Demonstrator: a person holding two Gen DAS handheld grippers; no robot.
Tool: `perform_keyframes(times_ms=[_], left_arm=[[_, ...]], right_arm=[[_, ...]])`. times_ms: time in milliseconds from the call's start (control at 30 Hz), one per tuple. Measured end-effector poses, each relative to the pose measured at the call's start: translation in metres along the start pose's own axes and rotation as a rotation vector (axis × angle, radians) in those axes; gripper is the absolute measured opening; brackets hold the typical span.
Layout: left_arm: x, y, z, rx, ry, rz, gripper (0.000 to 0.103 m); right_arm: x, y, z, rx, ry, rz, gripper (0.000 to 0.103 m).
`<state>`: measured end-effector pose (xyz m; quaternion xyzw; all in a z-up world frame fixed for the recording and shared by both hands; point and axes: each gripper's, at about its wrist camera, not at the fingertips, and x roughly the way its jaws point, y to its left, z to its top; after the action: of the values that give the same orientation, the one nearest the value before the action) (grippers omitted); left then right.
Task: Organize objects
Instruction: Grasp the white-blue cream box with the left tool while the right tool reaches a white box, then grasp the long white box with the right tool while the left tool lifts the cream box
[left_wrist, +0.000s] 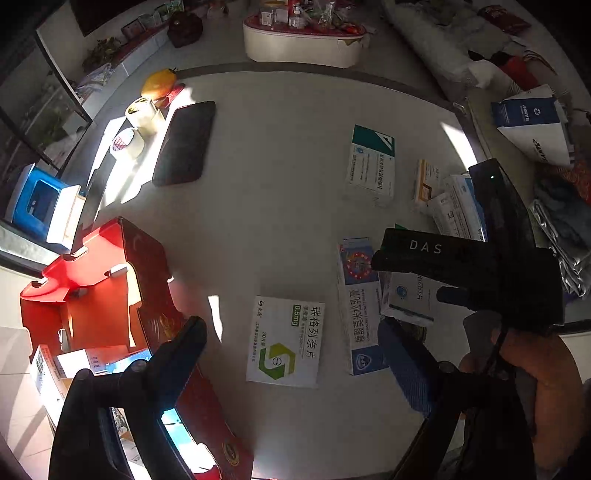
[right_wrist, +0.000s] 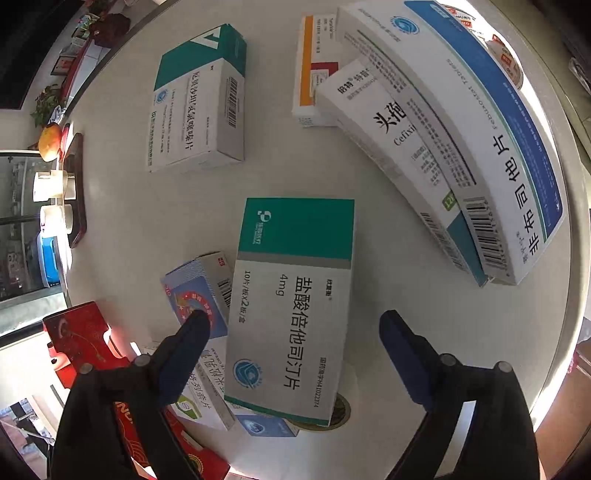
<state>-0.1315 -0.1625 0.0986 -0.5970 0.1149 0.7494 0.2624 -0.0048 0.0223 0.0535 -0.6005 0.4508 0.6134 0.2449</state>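
My right tongs (right_wrist: 295, 325) are spread around the teal-and-grey pill box (right_wrist: 291, 310), pads not touching it yet; its long axis runs straight away from me, so closing across the narrow width should work. It sits propped on the blue-striped box (right_wrist: 199, 291) near the worktop's (right_wrist: 295, 162) near edge. Left tongs (left_wrist: 291, 339) hang open and empty over the green-logo box (left_wrist: 284, 343), beside the red carton (left_wrist: 99, 288) at the left edge. Plenty of bare room mid-worktop.
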Motion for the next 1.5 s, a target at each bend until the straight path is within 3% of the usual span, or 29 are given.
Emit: perform_keyframes(times_ms=[33, 133, 367, 433, 700, 767, 800, 833, 967, 1033, 1133, 1167, 1200, 1233, 1400, 1500], left_arm=[[0.005, -0.001, -0.001, 0.001, 0.013, 0.005, 0.096], [0.017, -0.006, -0.002, -0.006, 0.037, 0.018, 0.096], [0.048, -0.046, 0.014, 0.037, 0.054, 0.032, 0.096], [0.062, -0.059, 0.022, 0.054, 0.052, 0.049, 0.096], [0.121, -0.08, 0.031, 0.065, 0.126, 0.125, 0.095], [0.125, -0.078, 0.028, 0.043, 0.119, 0.109, 0.096], [0.125, -0.076, 0.027, 0.03, 0.115, 0.099, 0.095], [0.124, -0.075, 0.026, 0.022, 0.11, 0.084, 0.091], [0.119, -0.077, 0.025, 0.046, 0.086, 0.027, 0.069], [0.117, -0.081, 0.025, 0.074, 0.08, 0.019, 0.051], [0.116, -0.077, 0.026, 0.063, 0.077, -0.003, 0.044], [0.115, -0.073, 0.026, 0.048, 0.074, -0.02, 0.044], [0.115, -0.07, 0.025, 0.036, 0.072, -0.035, 0.044], [0.115, -0.067, 0.025, 0.022, 0.072, -0.053, 0.044], [0.11, -0.048, 0.017, -0.05, 0.068, -0.124, 0.044], [0.106, -0.043, 0.011, -0.056, 0.067, -0.147, 0.044]], right_arm=[[-0.001, -0.001, -0.001, -0.008, 0.002, 0.038, 0.06], [-0.012, 0.001, -0.002, -0.085, -0.02, 0.009, 0.059], [-0.058, -0.065, -0.013, 0.033, -0.008, 0.206, 0.058], [-0.07, -0.084, -0.022, 0.062, -0.009, 0.218, 0.051], [-0.082, -0.11, -0.044, 0.071, 0.018, 0.266, 0.044], [-0.077, -0.104, -0.042, 0.042, 0.03, 0.241, 0.052], [-0.074, -0.101, -0.042, 0.008, 0.034, 0.216, 0.068], [-0.071, -0.092, -0.041, -0.04, 0.027, 0.182, 0.076], [-0.057, -0.055, -0.047, -0.353, -0.004, -0.008, 0.076], [-0.049, -0.04, -0.057, -0.501, -0.006, -0.076, 0.076], [-0.035, -0.024, -0.068, -0.649, 0.0, -0.153, 0.075], [-0.029, -0.02, -0.069, -0.67, 0.006, -0.183, 0.069], [-0.023, -0.018, -0.068, -0.677, 0.016, -0.213, 0.036], [-0.016, -0.017, -0.066, -0.668, 0.045, -0.224, 0.016], [-0.023, -0.014, -0.052, -0.562, 0.042, -0.153, 0.016], [-0.035, -0.023, -0.039, -0.409, 0.061, -0.001, 0.016]])
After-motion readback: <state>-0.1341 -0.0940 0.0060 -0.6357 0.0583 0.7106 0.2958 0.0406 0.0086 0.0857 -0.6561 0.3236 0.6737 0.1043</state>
